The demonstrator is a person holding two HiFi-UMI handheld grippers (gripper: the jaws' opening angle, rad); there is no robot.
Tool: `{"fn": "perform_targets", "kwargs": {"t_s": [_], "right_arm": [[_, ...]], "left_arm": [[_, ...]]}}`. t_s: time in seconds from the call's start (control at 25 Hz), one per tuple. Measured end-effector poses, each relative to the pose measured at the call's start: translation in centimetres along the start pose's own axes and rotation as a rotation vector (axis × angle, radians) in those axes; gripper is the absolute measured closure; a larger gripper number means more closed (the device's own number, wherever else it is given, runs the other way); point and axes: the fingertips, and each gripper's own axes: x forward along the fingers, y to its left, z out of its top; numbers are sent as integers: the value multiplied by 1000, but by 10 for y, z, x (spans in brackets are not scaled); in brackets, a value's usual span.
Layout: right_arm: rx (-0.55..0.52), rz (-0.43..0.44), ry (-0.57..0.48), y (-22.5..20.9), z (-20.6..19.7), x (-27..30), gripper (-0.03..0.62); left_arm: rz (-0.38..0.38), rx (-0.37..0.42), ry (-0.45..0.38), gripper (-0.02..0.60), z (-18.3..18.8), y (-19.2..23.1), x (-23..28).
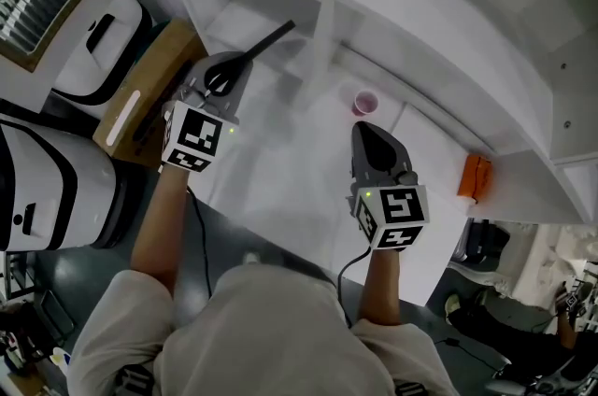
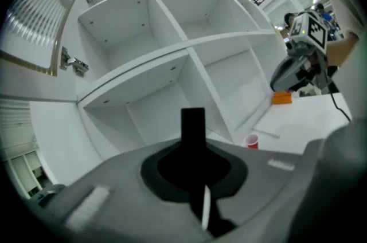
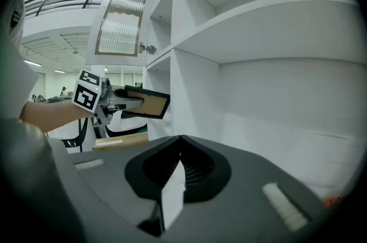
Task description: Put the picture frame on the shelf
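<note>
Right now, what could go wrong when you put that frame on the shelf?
The left hand-held gripper pinches the frame by one end only, so it might tip or slip out. The frame could also bump the shelf boards on its way in. A cup stands at the foot of the shelf and might get knocked over.

the dark, tan-faced picture frame [image 3: 150, 104], gripped by the left tool [image 1: 234, 72], seems roughly level before the white shelf [image 3: 258, 24].

Two grippers are showing: left gripper [image 1: 238, 64] and right gripper [image 1: 364, 131]. One picture frame [image 1: 271, 37] is sitting between the left fingers. One red cup [image 1: 364, 103] is standing just beyond the right fingers. One orange block [image 1: 474, 176] is lying farther right.
</note>
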Motion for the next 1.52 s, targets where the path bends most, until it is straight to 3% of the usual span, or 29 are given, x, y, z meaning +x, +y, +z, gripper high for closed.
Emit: {"fn": "perform_targets", "kwargs": {"t_s": [0.64,0.92,1.52], "right_arm": [[24,24,17,-1,-13,15,588],[40,41,27,0,-21,17,588],[69,54,53,3,-38,12,588]], "left_arm": [[8,201,76,568,-16,-10,15],[-9,391,118,565,-20,-27,24],[-34,518,178,536,-33,-39,36]]}}
